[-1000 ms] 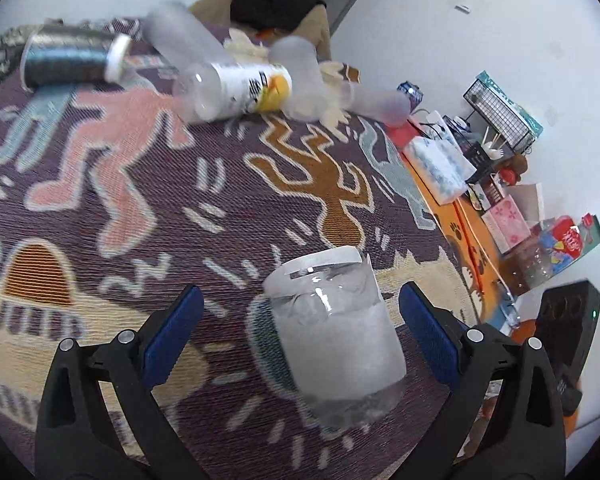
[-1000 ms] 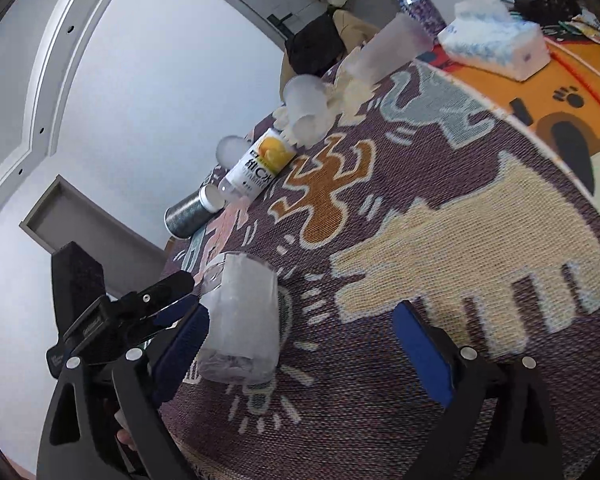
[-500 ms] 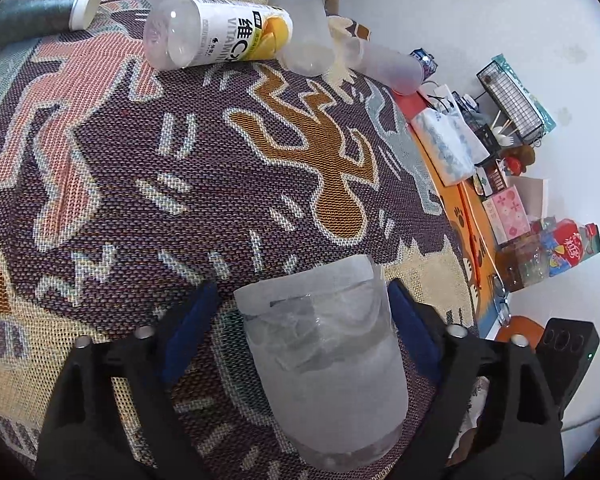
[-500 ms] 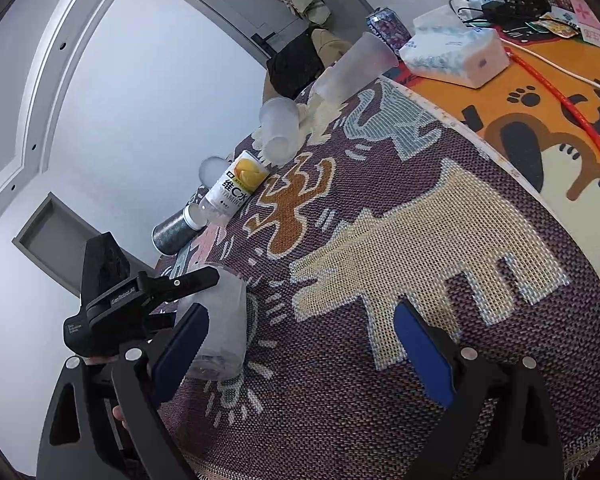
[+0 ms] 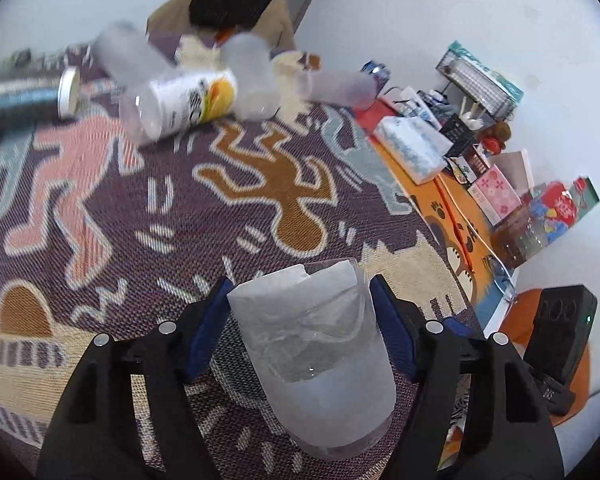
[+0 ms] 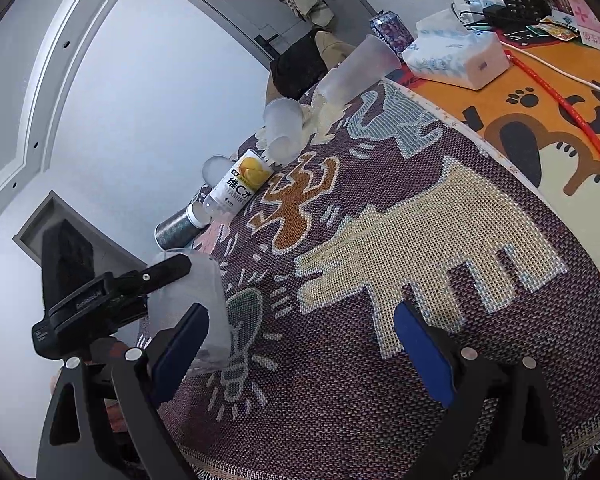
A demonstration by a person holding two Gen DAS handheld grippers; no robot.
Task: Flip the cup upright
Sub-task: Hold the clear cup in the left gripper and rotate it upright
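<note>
A clear glass cup [image 5: 320,356] with white paper inside sits between my left gripper's [image 5: 300,332] blue pads, which press on its sides. The cup is lifted off the patterned rug and tilted, with its rim pointing away from the camera. In the right wrist view the same cup [image 6: 204,292] shows at the left, held by the left gripper [image 6: 112,300] just above the rug. My right gripper [image 6: 300,344] is open and empty over the rug, to the right of the cup.
Several frosted cups [image 5: 252,76], a vitamin bottle [image 5: 180,100] and a dark can [image 5: 24,96] lie on their sides at the rug's [image 5: 100,208] far edge. A tissue pack [image 5: 412,148], boxes and a wire basket [image 5: 480,80] crowd the orange mat at the right.
My left gripper closed on the cup and raised it off the rug, tilting it. The right gripper stayed open and drew back a little.
</note>
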